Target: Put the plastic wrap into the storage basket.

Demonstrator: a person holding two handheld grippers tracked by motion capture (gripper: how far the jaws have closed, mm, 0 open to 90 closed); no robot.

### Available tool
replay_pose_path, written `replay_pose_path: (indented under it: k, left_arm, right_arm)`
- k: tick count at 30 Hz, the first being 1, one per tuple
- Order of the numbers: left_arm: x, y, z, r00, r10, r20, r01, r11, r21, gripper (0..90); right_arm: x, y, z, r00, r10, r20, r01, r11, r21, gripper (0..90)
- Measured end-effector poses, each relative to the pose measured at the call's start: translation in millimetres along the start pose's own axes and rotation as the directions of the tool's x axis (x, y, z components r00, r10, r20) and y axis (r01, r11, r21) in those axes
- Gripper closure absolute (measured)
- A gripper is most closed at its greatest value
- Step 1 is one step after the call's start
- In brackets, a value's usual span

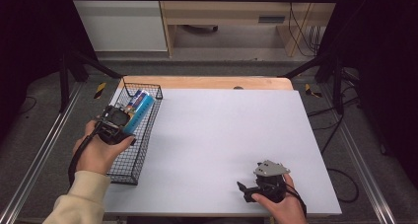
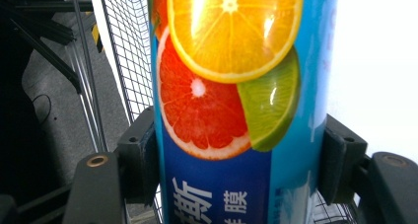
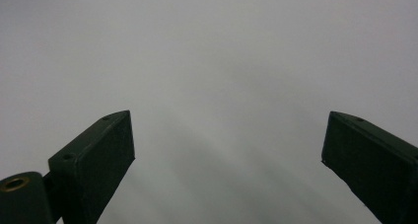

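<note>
Left gripper (image 1: 129, 119) clamping blue citrus-print can (image 1: 140, 108), pads pressing both sides. Can hanging over wire basket (image 1: 148, 130), near basket's far end; long axis running along basket's length, tilting up toward far rim. Contact with basket floor: probably none, hard to tell from high view. Next move looking like straight lowering into basket. Right gripper (image 1: 242, 191) idling on surface (image 1: 222, 130), well apart from basket, jaws standing wide, gripping nothing.

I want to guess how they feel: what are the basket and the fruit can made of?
The basket looks like thin black metal wire: you can see through its open grid. The can looks like smooth, glossy metal or plastic under a printed label, since light glints off its fruit pictures; which one isn't clear.
</note>
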State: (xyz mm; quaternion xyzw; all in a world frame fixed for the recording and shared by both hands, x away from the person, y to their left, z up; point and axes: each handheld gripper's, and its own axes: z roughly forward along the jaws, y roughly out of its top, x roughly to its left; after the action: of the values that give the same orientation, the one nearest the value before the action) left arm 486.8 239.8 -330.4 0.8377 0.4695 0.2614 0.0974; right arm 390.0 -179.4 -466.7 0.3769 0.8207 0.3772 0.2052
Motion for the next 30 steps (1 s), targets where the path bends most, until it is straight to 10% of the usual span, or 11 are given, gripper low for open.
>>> replay_pose_path:
  k: [30]
  left_arm:
    - [4.4, -7.2, 21.6, 0.9998, -0.016, 0.011, 0.015, 0.9981, 0.059, 32.1]
  right_arm:
    - [1.0, -0.1, 0.4, 1.0, -0.005, -0.001, 0.005, 1.0, 0.007, 6.2]
